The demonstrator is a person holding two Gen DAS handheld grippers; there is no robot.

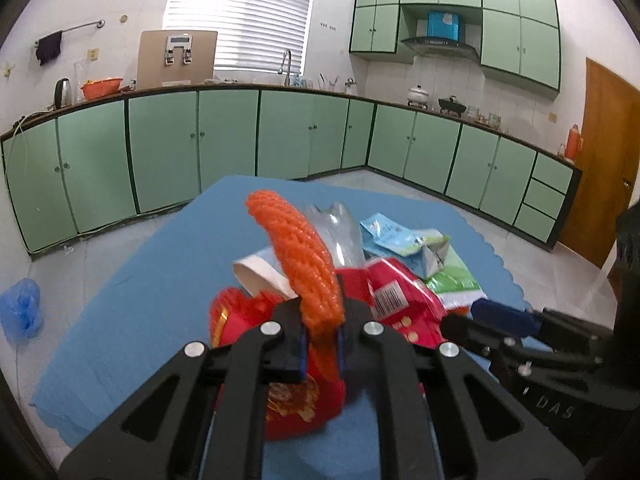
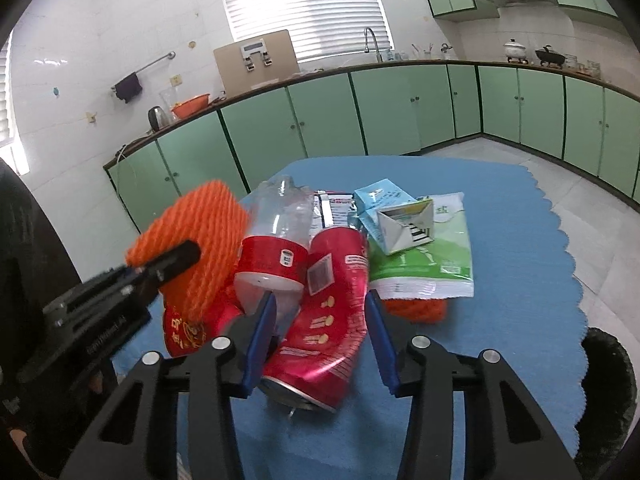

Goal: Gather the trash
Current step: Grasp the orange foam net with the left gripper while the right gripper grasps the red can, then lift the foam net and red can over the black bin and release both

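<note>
The left gripper pinches the orange net, lifted clear for binning. The right gripper, half open, straddles the can at twelve o'clock, jaws apparently clear of it.

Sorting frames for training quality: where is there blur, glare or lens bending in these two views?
Left wrist view: the orange foam net is smeared by motion, cabinets bow from the fisheye, dark corners. Right wrist view: left tongs blurred, window blind washed out, red can sharp.
</note>
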